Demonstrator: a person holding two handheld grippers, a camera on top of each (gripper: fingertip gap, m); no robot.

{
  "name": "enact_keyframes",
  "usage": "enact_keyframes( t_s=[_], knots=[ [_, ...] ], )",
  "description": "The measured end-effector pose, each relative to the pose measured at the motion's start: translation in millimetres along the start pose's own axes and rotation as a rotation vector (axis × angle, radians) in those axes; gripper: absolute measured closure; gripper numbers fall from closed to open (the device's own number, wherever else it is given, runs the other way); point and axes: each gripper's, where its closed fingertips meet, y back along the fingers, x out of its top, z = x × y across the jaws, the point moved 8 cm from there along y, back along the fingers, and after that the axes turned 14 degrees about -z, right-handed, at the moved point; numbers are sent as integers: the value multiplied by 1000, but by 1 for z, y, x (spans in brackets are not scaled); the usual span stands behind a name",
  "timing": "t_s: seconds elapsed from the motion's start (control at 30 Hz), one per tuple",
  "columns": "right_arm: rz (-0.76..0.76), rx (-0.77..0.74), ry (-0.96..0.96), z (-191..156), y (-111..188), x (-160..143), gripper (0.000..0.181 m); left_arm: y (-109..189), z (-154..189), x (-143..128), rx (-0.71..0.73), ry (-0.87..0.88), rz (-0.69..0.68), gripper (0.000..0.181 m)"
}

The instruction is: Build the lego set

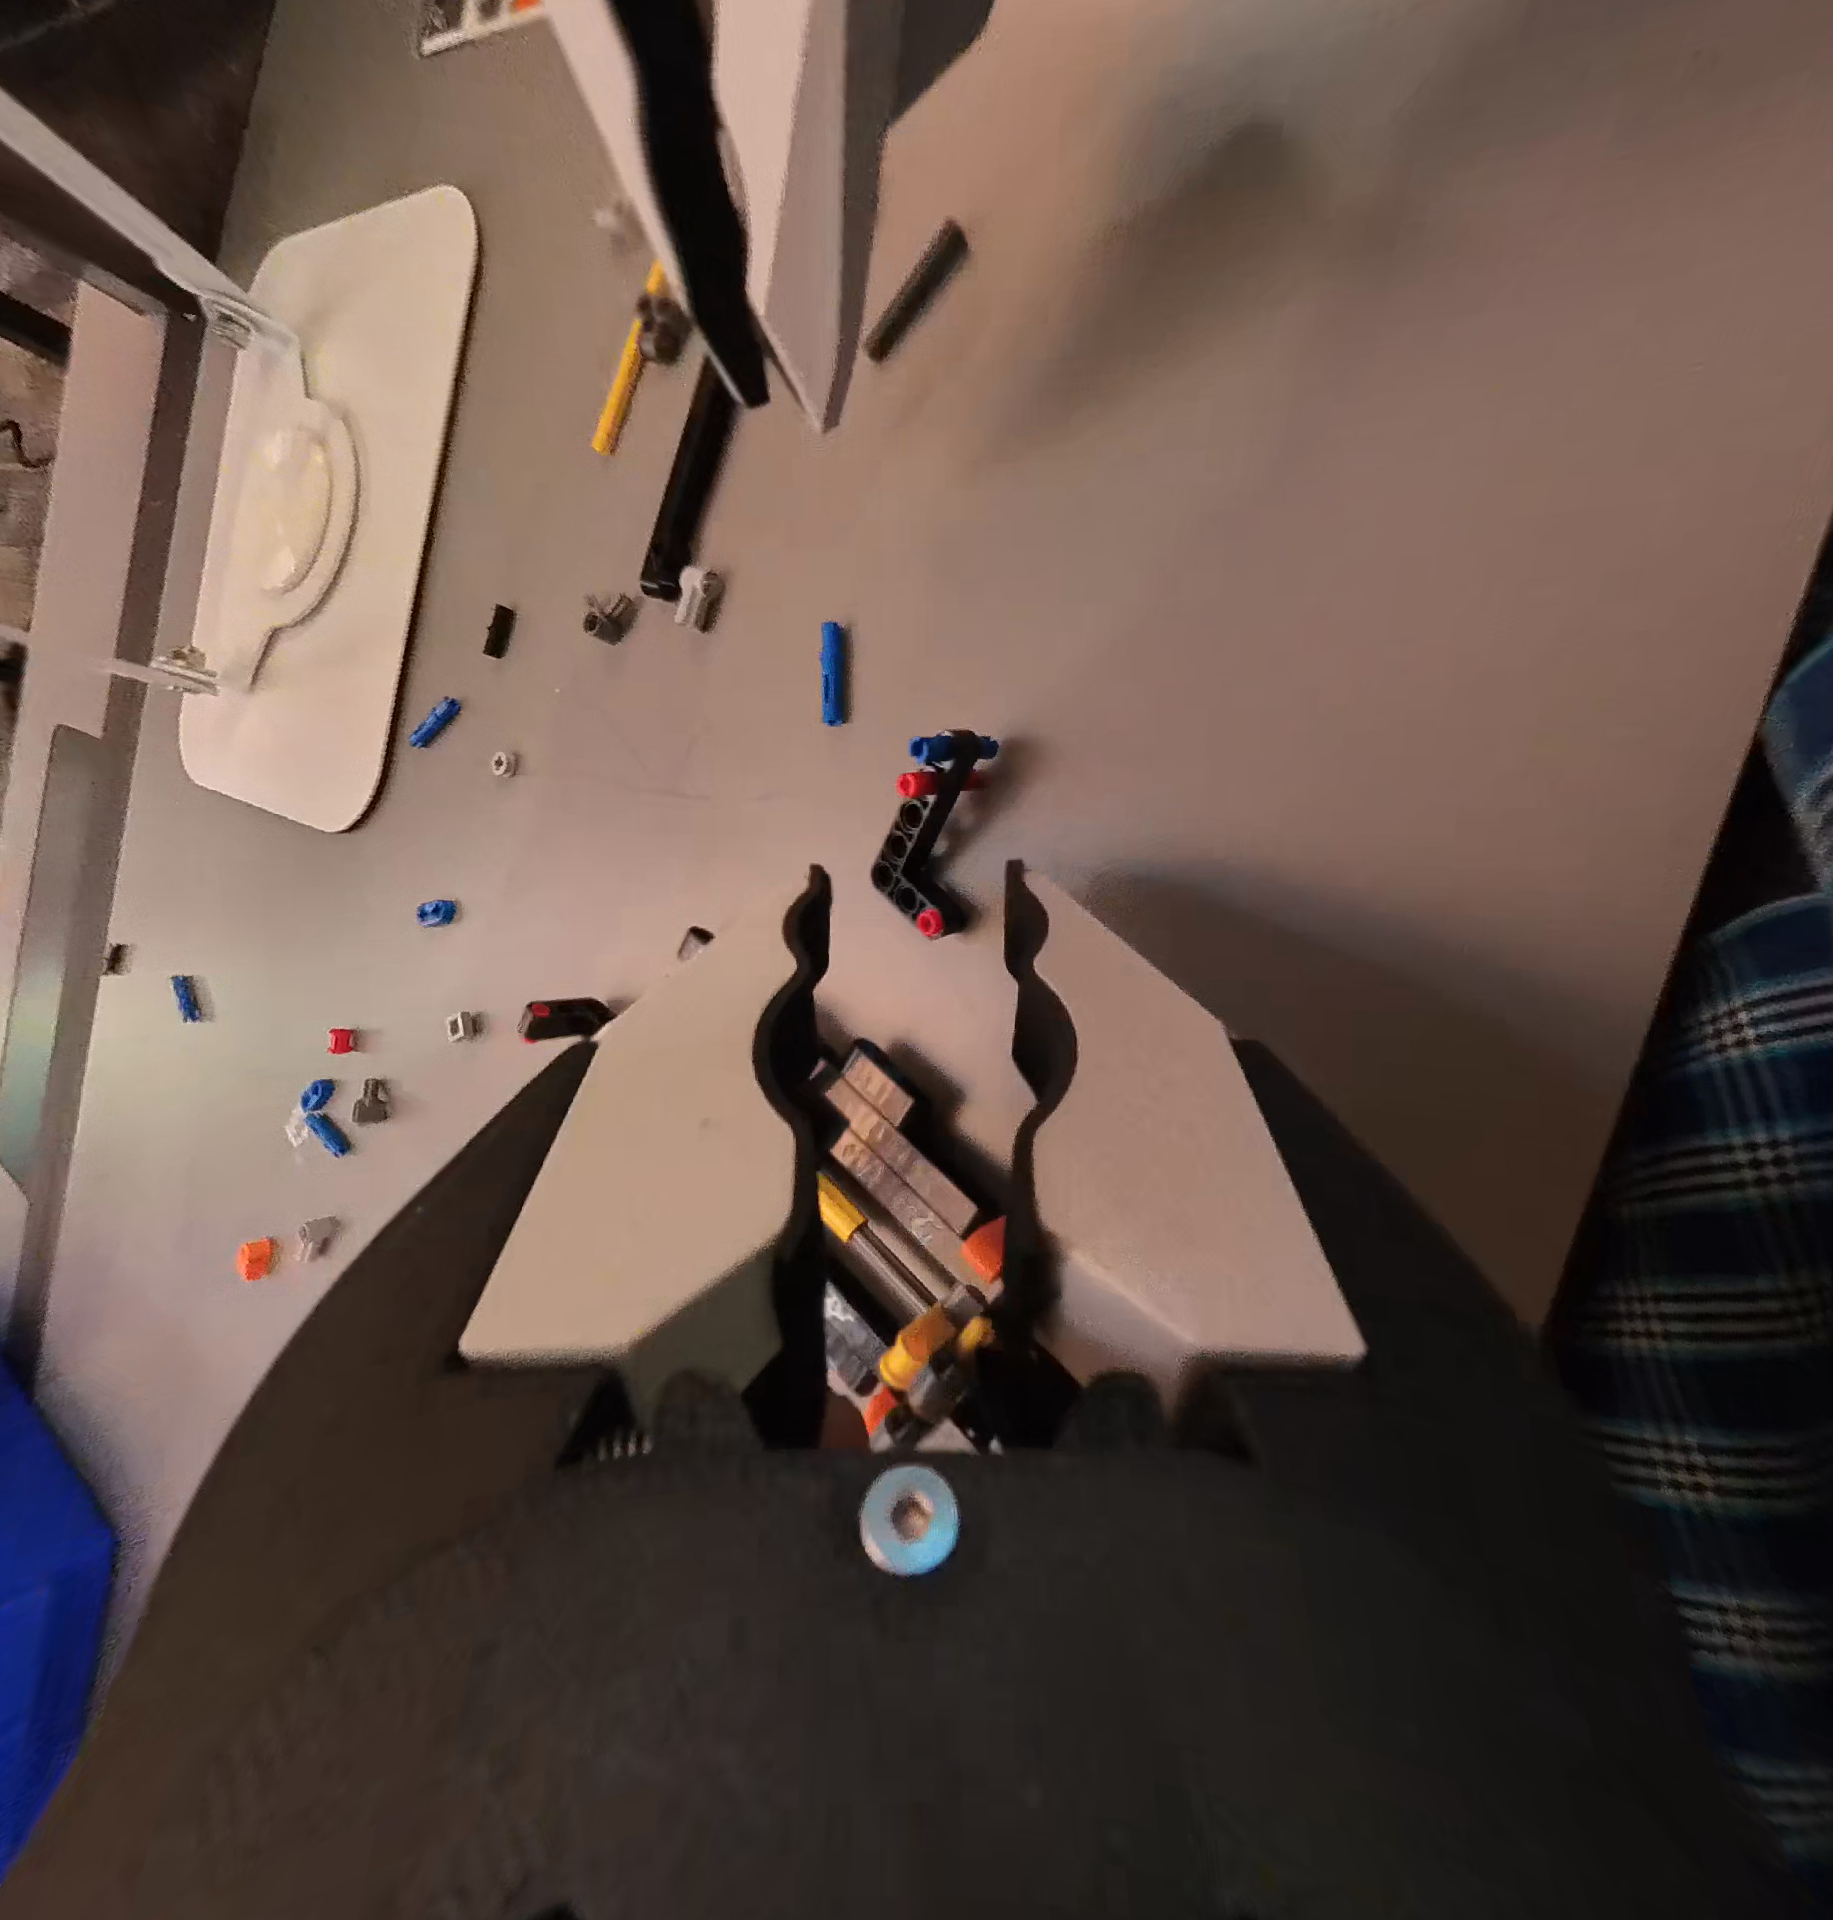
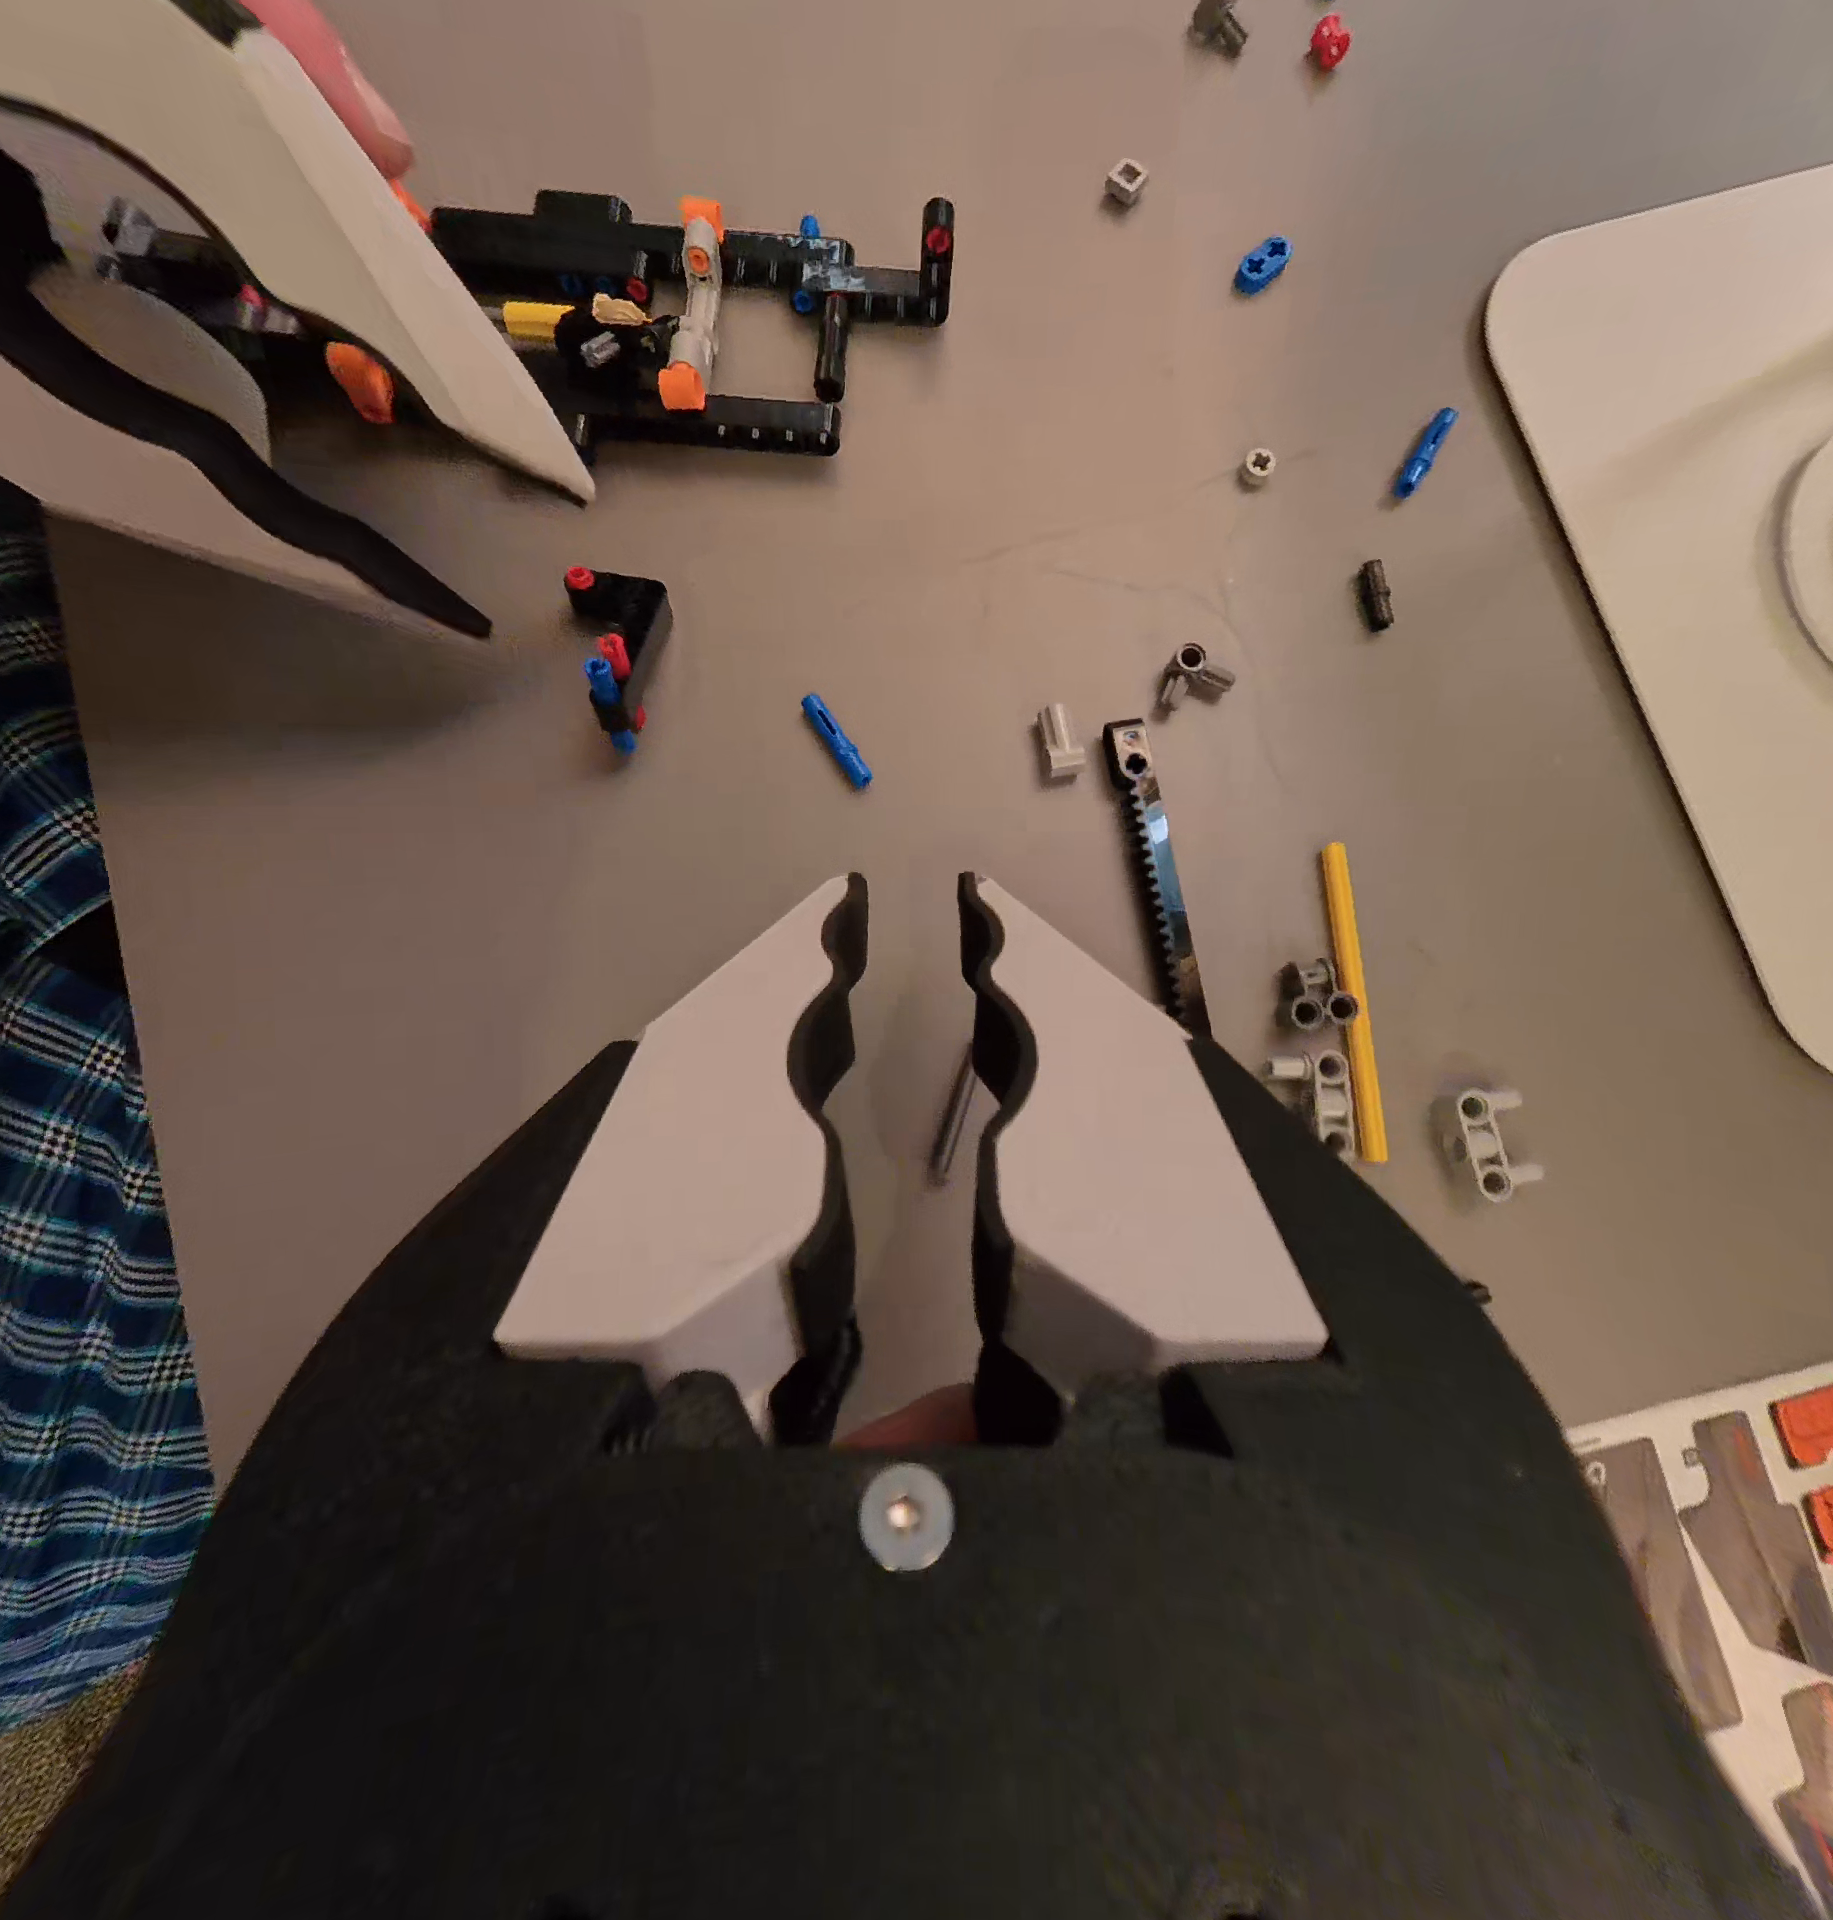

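Observation:
My left gripper (image 1: 917, 878) is shut on one end of a partly built black Lego frame (image 1: 891, 1174) with orange, yellow and grey parts. The right wrist view shows the frame (image 2: 766, 270) resting on the grey table, with the left gripper (image 2: 538, 561) at top left. My right gripper (image 2: 912, 883) is slightly open and empty, hovering over a thin dark axle (image 2: 953, 1112) on the table. A black bent beam (image 2: 631, 623) with red and blue pins lies just off the left gripper's tips. A blue pin (image 2: 836, 740) lies between the grippers.
A black gear rack (image 2: 1151, 862), a yellow axle (image 2: 1353, 997), grey connectors (image 2: 1478, 1138) and several small loose pieces lie scattered. A white board (image 2: 1670, 520) sits at the right, a sticker sheet (image 2: 1743, 1558) at bottom right. A person's plaid clothing (image 2: 39, 1039) borders the table edge. The grippers' ends are close to 10 cm from one another. The blue pin (image 2: 836, 740) is about 5 cm from my right fingertips. It is also in sight in the left wrist view (image 1: 833, 675). Between my right fingertips and the thin dark axle (image 2: 953, 1112) there is roughly 5 cm. It is also in sight in the left wrist view (image 1: 918, 288).

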Motion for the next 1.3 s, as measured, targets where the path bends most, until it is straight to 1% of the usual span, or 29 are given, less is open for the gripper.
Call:
enact_keyframes(
  t_s=[0.2, 0.43, 0.57, 0.77, 0.87, 0.93, 1.07, 1.3],
  knots=[
    [32, -13, -25, -2, 12, -7, 164, 15, -21, -14, 4, 140, 20, 149],
    [63, -1, -29, -11, 15, -11, 163, 21, -41, -47, 10, 299, -39, 142],
    [74, -1, -34, -11, 15, -12, 163, 22, -39, -60, -47, 364, -91, 136],
    [89, 13, -34, -15, 14, -13, 163, 14, -31, -65, -139, 430, -155, 124],
    [93, 17, -33, -16, 14, -13, 162, 5, -32, -66, -185, 450, -207, 124],
    [97, 20, -34, -17, 14, -14, 162, 3, -33, -65, -218, 474, -214, 124],
    [99, 25, -35, -19, 13, -16, 162, 0, -36, -63, -247, 469, -232, 125],
    [112, 24, -39, -18, 16, -18, 161, -1, -37, -62, -273, 474, -238, 126]
  ],
)
